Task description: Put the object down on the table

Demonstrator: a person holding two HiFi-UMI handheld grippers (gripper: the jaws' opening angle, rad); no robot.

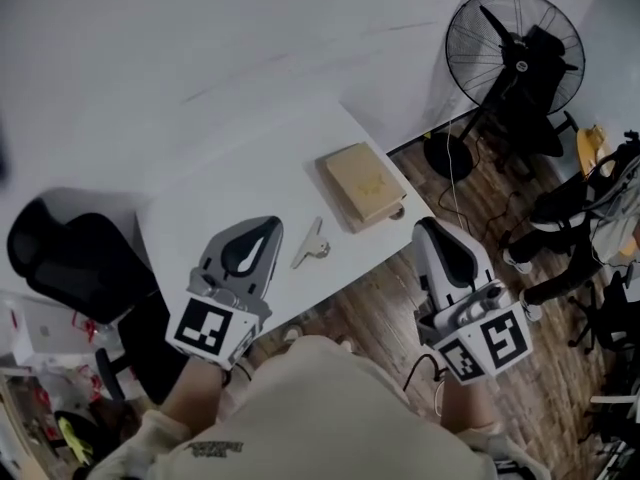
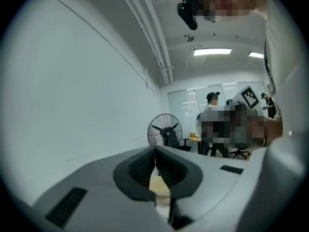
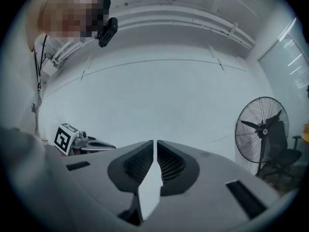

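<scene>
A small metal clip [image 1: 310,244] lies flat on the white table [image 1: 240,158], free of both grippers. Just left of it my left gripper [image 1: 270,226] hovers over the table's near part, jaws shut and empty; in the left gripper view the fingertips [image 2: 155,150] meet. My right gripper [image 1: 428,226] is off the table's right edge, above the wooden floor, with nothing in it. In the right gripper view its jaws [image 3: 154,143] stand closed, with only a hairline between the tips. A flat tan box [image 1: 364,183] rests near the table's right corner, beyond the clip.
A black standing fan [image 1: 515,50] stands on the wooden floor [image 1: 400,298] past the table's right end, and cables trail from it. A black office chair [image 1: 75,258] sits at the left. A person's legs and more chairs [image 1: 575,228] fill the far right.
</scene>
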